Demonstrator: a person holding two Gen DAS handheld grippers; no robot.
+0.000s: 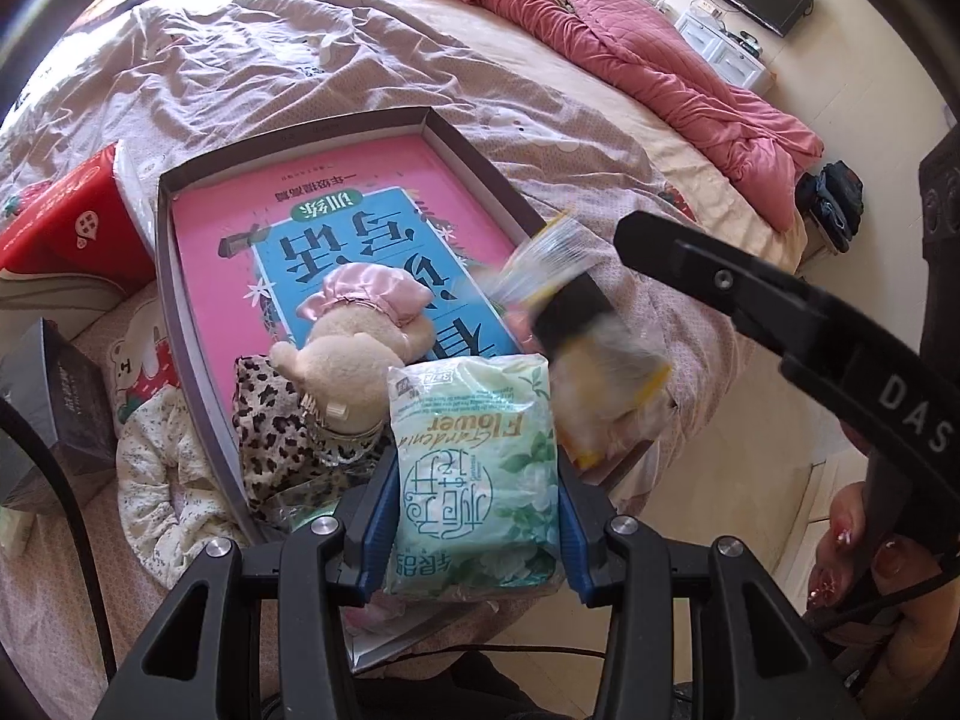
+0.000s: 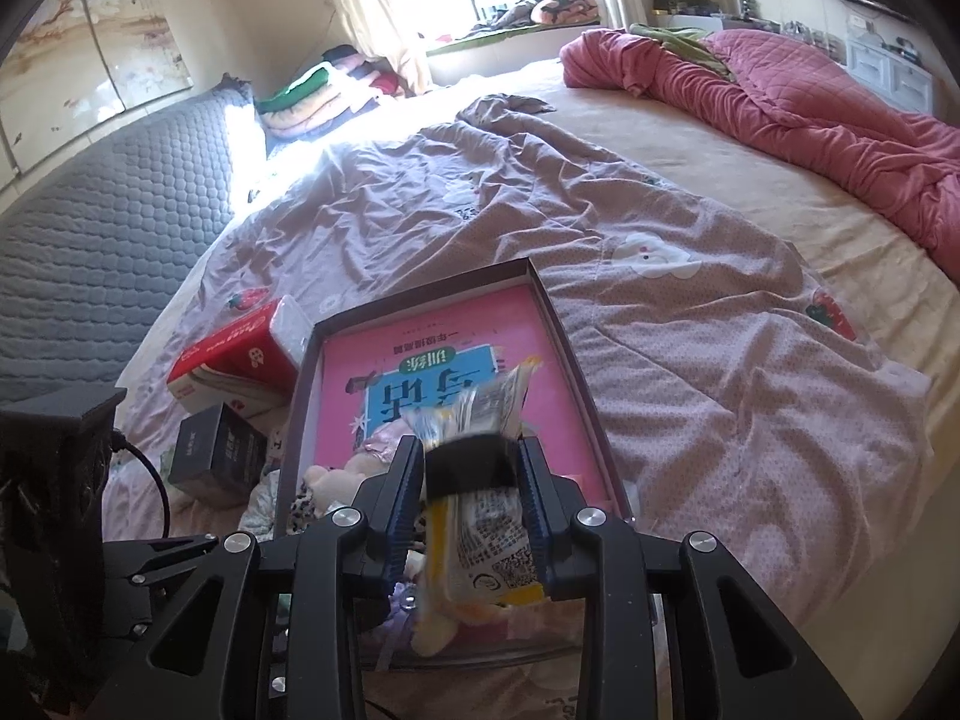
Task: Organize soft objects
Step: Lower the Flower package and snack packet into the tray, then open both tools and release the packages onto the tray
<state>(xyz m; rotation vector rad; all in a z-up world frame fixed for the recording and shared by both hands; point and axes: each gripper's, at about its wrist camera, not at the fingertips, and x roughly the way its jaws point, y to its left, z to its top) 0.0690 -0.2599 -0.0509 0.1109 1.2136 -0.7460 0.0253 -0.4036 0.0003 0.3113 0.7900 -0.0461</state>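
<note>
Left gripper [image 1: 474,516], angled steeply down, is clamped on a green tissue pack [image 1: 474,468] above the box [image 1: 174,300]; right gripper [image 2: 471,480] pinches a yellow packet [image 2: 480,540]. Painted fingernails [image 1: 840,564] are seen only by the left camera.

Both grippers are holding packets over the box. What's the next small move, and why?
Probably lower the left gripper and set its green packet in the box beside the teddy bear; the packet hangs just above the crowded near end, while the far end looks free.
</note>
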